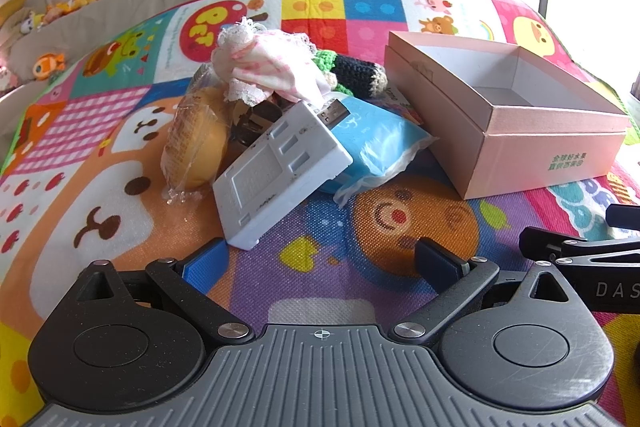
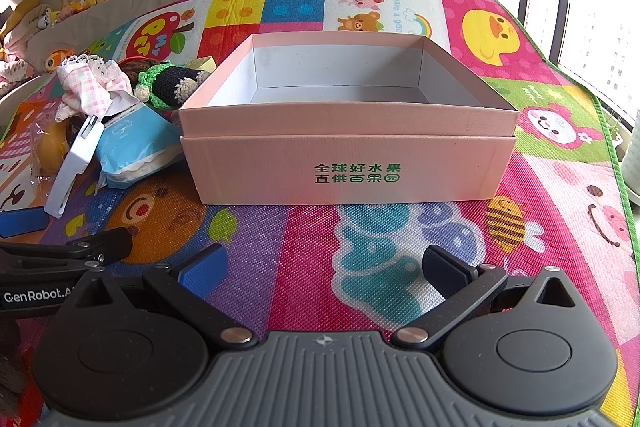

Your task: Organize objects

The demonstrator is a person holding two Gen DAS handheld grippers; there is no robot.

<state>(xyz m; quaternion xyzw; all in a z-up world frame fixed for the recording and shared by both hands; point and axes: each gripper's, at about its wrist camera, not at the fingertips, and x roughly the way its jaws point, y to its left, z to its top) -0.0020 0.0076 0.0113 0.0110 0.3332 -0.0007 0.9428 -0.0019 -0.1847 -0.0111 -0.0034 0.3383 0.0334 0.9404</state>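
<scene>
An empty pink cardboard box (image 2: 348, 163) (image 1: 548, 155) stands on the colourful play mat. Left of it lies a pile: a white plastic device (image 1: 276, 179) (image 2: 74, 163), a blue tissue pack (image 1: 380, 143) (image 2: 132, 143), a wrapped yellow bun (image 1: 196, 143), a pink lace cloth (image 1: 264, 67) (image 2: 92, 83) and a dark crocheted toy with green trim (image 1: 356, 75) (image 2: 172, 83). My left gripper (image 1: 320, 263) is open, just short of the white device. My right gripper (image 2: 324, 267) is open in front of the box, nothing between its fingers.
The play mat (image 2: 520, 75) covers a raised surface whose right edge (image 2: 616, 163) drops off near a window. Plush toys (image 1: 48, 63) sit on a ledge at far left. The other gripper's black body shows at each view's side (image 1: 580, 259) (image 2: 48, 263).
</scene>
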